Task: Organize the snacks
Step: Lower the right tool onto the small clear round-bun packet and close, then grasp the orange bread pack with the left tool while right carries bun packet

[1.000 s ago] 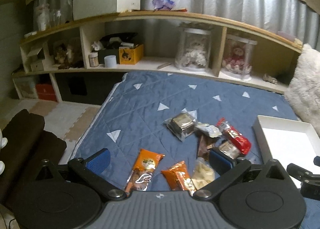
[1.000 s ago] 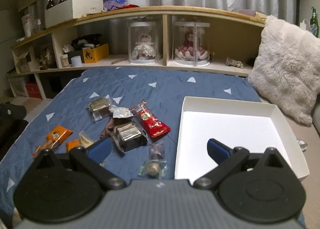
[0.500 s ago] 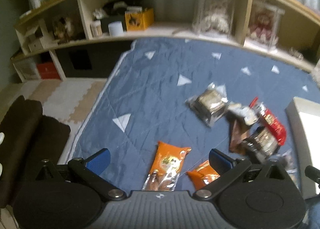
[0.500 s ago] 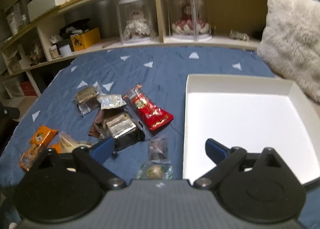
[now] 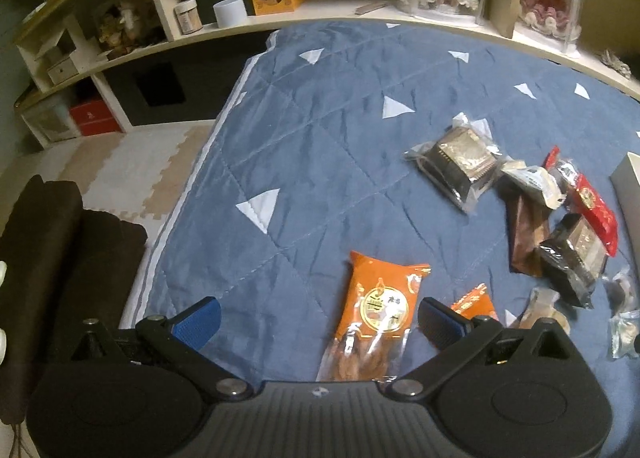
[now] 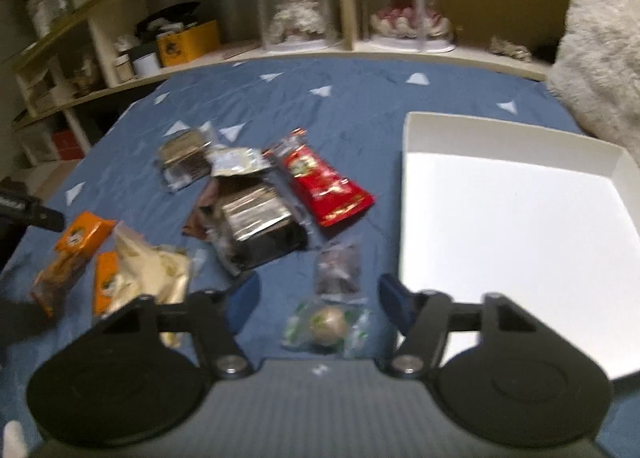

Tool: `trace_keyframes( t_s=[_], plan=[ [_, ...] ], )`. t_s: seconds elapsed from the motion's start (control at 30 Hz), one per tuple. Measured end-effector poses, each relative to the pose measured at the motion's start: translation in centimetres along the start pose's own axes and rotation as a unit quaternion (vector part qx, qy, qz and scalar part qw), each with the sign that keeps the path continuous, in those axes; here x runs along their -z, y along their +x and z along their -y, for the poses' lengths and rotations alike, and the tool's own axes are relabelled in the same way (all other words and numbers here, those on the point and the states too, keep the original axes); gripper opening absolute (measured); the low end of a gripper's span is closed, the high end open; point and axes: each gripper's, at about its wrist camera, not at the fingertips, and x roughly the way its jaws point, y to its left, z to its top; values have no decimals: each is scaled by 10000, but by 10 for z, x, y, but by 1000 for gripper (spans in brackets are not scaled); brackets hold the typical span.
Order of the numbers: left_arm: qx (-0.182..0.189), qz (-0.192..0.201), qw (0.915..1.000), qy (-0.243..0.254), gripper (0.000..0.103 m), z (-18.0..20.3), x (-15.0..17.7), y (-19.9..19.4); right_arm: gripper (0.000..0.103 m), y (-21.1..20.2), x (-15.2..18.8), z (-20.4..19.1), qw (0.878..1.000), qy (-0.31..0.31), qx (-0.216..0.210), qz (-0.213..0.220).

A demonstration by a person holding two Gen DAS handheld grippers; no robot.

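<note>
Fingers, right: your right gripper (image 6: pixel 316 298) is closing; the small green-wrapped round snack (image 6: pixel 326 324) lies between its fingers, but the pads do not press it yet.
Fingers, left: your left gripper (image 5: pixel 316 318) stands wide apart over the long orange snack packet (image 5: pixel 376 306), gripping nothing.
Snack locations: all packets lie loose on the blue quilt (image 5: pixel 312 162); the red packet (image 6: pixel 326 186), the foil-wrapped dark packet (image 6: pixel 256 218) and a small dark sachet (image 6: pixel 338 270) sit left of the white box (image 6: pixel 520 218).
Box: empty inside, as far as the view shows, just beside your right fingers.
Handling, round snack: judged light, with a slippery, crinkly film around a firm core. Close across the core, not the loose wrapper ends.
Handling, orange packet: judged light, soft and flat. Take it across its narrow width near the middle; the film may slide.
Caution: the quilt is soft, so pressing down may pinch fabric with the wrapper.
Focus: the right view is blurred; contact is uncertain.
</note>
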Motion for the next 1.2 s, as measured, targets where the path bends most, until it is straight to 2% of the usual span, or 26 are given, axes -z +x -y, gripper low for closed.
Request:
trace_keyframes(
  t_s=[0.2,0.33,0.5,0.57,0.63,0.83,0.97,1.1,1.2],
  plan=[
    [268,-137,9994,-175,103,-3,0,5,62,10,5,-9,9991,-264,70,-335],
    [308,-157,9992,-204,103,-3,1,6,58,20,5,-9,9980,-274,218,-521],
    [421,-51,9987,-267,103,-4,3,7,43,31,9,-14,9961,-506,328,-649],
    [522,34,9984,-195,103,-3,4,7,34,33,11,-15,9955,-576,327,-680],
    [604,115,9981,4,103,1,5,7,30,32,12,-14,9956,-572,343,-654],
    [587,-45,9971,472,103,11,7,11,27,32,11,-12,9962,-525,308,-623],
    [552,-206,9967,560,102,10,11,14,26,25,11,-10,9966,-465,256,-624],
    [646,-242,9958,607,83,11,12,15,26,23,9,-9,9972,-398,229,-597],
    [761,-256,9941,728,73,15,14,14,26,22,8,-8,9974,-360,213,-590]
  ],
)
